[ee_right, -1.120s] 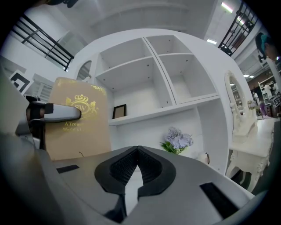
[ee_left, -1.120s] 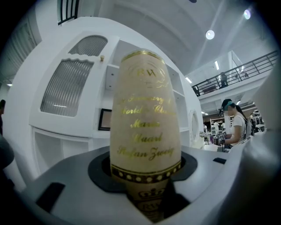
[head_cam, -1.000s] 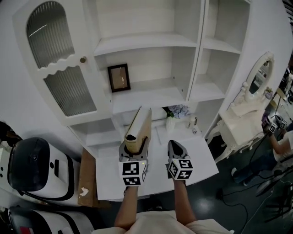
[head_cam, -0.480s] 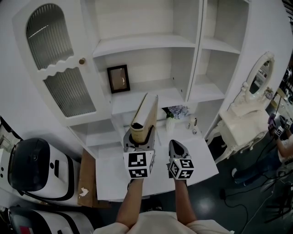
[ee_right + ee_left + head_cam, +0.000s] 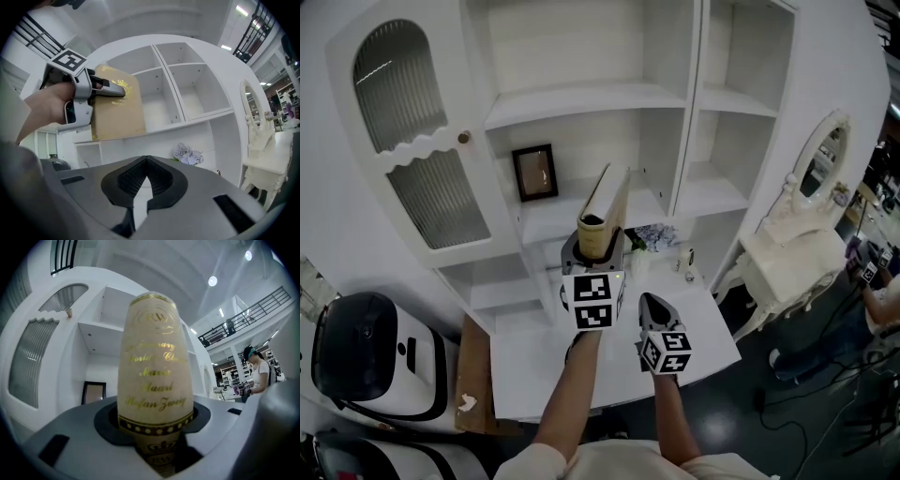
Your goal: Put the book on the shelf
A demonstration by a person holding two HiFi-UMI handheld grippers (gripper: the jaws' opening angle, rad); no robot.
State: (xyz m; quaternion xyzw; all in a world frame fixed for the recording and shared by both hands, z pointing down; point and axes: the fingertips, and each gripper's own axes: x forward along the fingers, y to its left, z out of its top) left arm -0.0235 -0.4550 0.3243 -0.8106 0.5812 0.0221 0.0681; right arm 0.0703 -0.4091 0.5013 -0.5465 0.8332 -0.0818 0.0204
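Head view fills its upper half with the white shelf unit (image 5: 581, 94), open compartments in the middle and right and a ribbed glass door at upper left. Below it, the white table (image 5: 525, 375) spreads across the lower centre of the frame.

The book (image 5: 605, 202) is at the centre of the frame, tan with gold lettering. It stands upright with its spine towards you, raised in front of the middle compartment. You cannot tell whether it touches the shelf board.

Your left hand-held gripper (image 5: 592, 249) is clamped on the lower part of the spine, one jaw on each cover.

Your right hand-held gripper (image 5: 652, 309) sits just right of and below it, over the table, jaws together with nothing between them.

A dark picture frame (image 5: 534, 172) leans at the back of the middle compartment, left of the book. A small bunch of pale flowers (image 5: 653, 236) lies just right of the book.
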